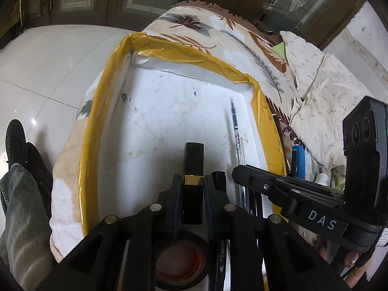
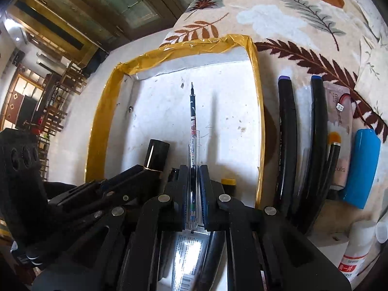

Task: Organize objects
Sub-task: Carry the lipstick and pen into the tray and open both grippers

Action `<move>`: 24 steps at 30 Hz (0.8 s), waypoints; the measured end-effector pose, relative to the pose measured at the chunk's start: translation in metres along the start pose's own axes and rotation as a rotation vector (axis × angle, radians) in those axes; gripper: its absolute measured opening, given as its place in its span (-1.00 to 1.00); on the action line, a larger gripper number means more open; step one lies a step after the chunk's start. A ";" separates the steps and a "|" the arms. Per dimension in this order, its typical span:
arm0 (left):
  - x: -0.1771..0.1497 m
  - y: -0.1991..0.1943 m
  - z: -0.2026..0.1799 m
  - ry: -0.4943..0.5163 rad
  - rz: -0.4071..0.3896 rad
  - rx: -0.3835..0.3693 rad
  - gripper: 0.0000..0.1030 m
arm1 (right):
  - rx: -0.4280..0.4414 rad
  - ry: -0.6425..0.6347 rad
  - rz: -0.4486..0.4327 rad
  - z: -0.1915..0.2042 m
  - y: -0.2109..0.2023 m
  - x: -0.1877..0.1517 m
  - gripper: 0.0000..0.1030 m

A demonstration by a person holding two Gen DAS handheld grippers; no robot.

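A white foam tray with a yellow-taped rim point(image 1: 169, 51) point(image 2: 184, 46) lies on a leaf-patterned blanket. My left gripper point(image 1: 192, 181) is shut on a black lipstick tube with a gold band point(image 1: 194, 160) and holds it over the tray; the tube also shows in the right wrist view point(image 2: 155, 155). My right gripper point(image 2: 194, 169) is shut on a clear mechanical pencil point(image 2: 193, 121), which points toward the tray's far wall; it also shows in the left wrist view point(image 1: 236, 131). A black tape roll point(image 1: 180, 262) lies under the left gripper.
To the right of the tray lie two black markers point(image 2: 288, 131) point(image 2: 317, 131), a brush point(image 2: 333, 150), a pale sachet point(image 2: 339, 111) and a blue tube point(image 2: 362, 167). A white bottle point(image 2: 356, 252) stands at the lower right. Tiled floor and my shoe point(image 1: 15, 140) are on the left.
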State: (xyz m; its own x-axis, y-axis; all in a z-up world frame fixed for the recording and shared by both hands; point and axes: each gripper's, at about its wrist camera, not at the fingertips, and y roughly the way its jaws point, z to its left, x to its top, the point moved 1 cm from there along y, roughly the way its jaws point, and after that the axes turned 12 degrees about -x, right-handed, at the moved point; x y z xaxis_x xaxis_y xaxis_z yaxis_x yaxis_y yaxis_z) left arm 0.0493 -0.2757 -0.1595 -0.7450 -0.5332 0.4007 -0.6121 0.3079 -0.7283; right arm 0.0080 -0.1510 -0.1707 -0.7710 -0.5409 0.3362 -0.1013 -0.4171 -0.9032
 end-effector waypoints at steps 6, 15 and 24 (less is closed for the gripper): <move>-0.001 0.003 0.001 -0.009 0.014 -0.009 -0.63 | 0.059 0.039 0.008 -0.006 -0.005 -0.001 -0.62; -0.008 -0.037 -0.010 -0.013 -0.179 -0.016 0.23 | 0.145 0.115 -0.075 -0.040 -0.065 -0.035 -0.31; -0.049 -0.029 -0.095 -0.079 -0.076 -0.192 0.32 | 0.079 0.186 -0.085 -0.110 -0.109 -0.105 -0.31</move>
State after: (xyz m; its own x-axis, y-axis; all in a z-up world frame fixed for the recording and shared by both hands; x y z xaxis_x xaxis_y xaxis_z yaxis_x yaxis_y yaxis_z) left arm 0.0782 -0.1833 -0.1051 -0.6760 -0.6187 0.4002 -0.7108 0.4044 -0.5755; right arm 0.0315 0.0317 -0.1366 -0.8651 -0.3608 0.3486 -0.1265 -0.5155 -0.8475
